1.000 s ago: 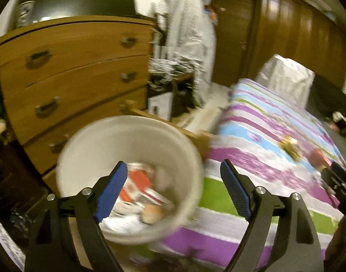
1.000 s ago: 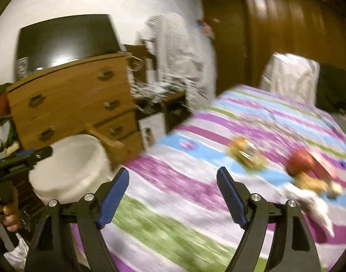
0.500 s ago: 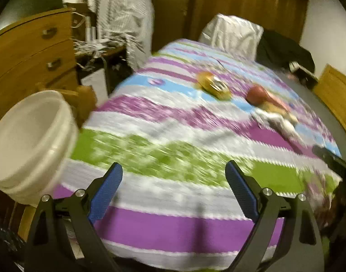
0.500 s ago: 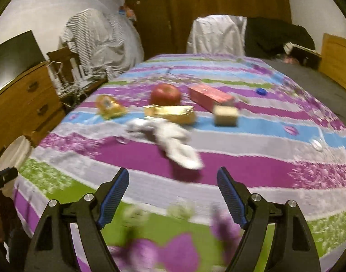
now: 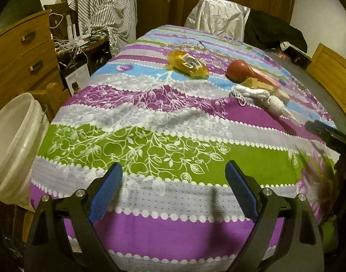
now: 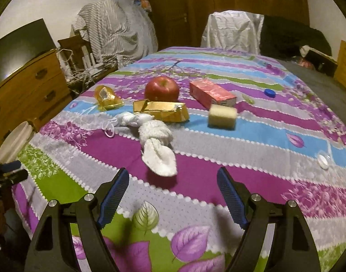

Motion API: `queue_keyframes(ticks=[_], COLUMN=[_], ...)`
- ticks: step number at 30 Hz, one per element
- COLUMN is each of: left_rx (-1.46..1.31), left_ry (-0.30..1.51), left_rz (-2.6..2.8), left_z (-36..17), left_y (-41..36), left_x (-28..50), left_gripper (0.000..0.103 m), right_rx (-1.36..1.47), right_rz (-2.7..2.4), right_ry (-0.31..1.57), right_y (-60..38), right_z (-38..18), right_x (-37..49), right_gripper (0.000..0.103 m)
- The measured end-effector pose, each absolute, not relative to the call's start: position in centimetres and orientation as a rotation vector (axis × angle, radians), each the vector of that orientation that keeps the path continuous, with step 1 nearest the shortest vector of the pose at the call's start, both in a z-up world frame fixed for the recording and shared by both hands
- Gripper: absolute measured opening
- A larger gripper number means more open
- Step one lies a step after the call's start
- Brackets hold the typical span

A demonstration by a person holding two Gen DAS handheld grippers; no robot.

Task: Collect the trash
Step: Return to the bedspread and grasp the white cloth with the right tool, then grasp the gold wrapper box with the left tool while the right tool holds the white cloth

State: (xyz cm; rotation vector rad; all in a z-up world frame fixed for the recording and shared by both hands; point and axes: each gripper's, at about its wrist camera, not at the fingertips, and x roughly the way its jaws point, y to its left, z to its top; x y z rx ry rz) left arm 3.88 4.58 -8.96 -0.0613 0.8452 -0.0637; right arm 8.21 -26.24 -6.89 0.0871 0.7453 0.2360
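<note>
**Two empty grippers over a striped bed scattered w/ trash**

Both views look down a bed (image 6: 218, 158) covered in a purple, green, blue and grey striped spread. All places below are given relative to the apple (image 6: 162, 88), which sits near the middle of the bed.

Just in front of the apple: a gold wrapper box (image 6: 160, 111), touching or nearly so. In front of that, nearer the cameras: a knotted white cloth (image 6: 154, 145), w/ a thin white loop of string at its left end. Left of the apple: a crumpled yellow wrapper (image 6: 106, 98). Right of it: a red carton (image 6: 211, 94), and in front of the carton a pale sponge (image 6: 222, 116). Further right: a blue cap (image 6: 269, 93). Well to the right and nearer the camera: a white cap (image 6: 323, 159).

Far left of the apple, off the bed's edge: a white bucket (image 5: 12, 145); contents not visible. Behind it, a wood dresser (image 5: 21, 54).

L gripper (image 5: 173, 188): fingers spread wide, nothing between them, over the green stripe, well short of the apple. R gripper (image 6: 173, 195): fingers apart, released, empty, just short of the cloth.
</note>
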Motion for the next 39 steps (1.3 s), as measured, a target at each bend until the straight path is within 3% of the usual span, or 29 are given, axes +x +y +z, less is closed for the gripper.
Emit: queue_keyframes(ticks=[10, 13, 15, 27, 33, 39], left_rx=[-0.051, -0.05, -0.045, 0.057, 0.211, 0.381], left_ry=[0.867, 0.873, 0.871, 0.84, 0.776, 0.798], left_rz=[-0.06, -0.057, -0.056, -0.157, -0.413, -0.651], left_z=[-9.6, -9.7, -9.6, -8.0, -4.5, -4.8], left_y=[4.1, 4.1, 4.0, 0.3, -6.4, -14.4], left_x=[4.2, 4.2, 4.1, 6.2, 13.4, 19.0], left_gripper=[0.089, 0.089, 0.089, 0.089, 0.088, 0.088], right_rx=[0.031, 0.043, 0.044, 0.173, 0.389, 0.425], right_rz=[0.329, 0.318, 0.32, 0.266, 0.197, 0.214], right_ry=[0.831, 0.907, 0.917, 0.806, 0.757, 0.735], right_y=[-22.7, -22.0, -21.8, -27.3, -32.5, -33.1], right_z=[-8.1, -9.7, -10.2, -9.1, -11.7, -12.1], right_x=[13.9, 16.1, 16.2, 7.2, 4.8, 4.6], right_gripper=[0.073, 0.049, 0.018, 0.015, 0.015, 0.015])
